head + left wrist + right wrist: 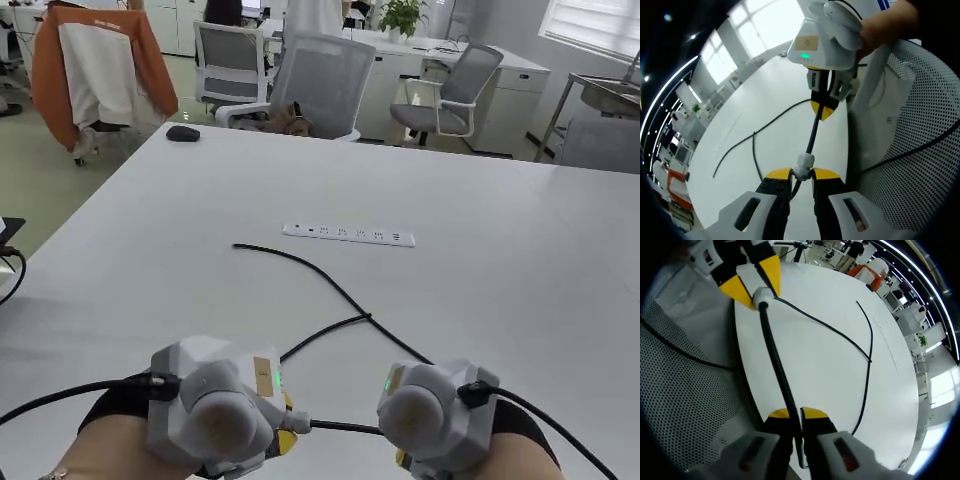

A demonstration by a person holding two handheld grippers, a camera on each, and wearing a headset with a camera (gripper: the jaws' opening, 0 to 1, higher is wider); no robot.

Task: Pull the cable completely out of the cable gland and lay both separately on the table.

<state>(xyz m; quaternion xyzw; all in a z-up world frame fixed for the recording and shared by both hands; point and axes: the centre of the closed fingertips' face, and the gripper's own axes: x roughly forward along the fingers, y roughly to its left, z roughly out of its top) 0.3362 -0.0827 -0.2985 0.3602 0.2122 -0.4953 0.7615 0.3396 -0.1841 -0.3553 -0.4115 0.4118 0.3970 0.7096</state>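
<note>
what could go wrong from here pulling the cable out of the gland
1. The left claw pinches the small white cable gland only at its yellow tips; a hard pull by the right claw on the cable may pop it loose.
2. Both claws sit near the table's near edge, so a freed part might drop off it.
3. The slack cable appears to cross itself on the table and could snag.

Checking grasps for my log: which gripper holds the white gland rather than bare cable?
The left gripper: its jaws pinch the white gland, while the right gripper clamps only the black cable.
</note>
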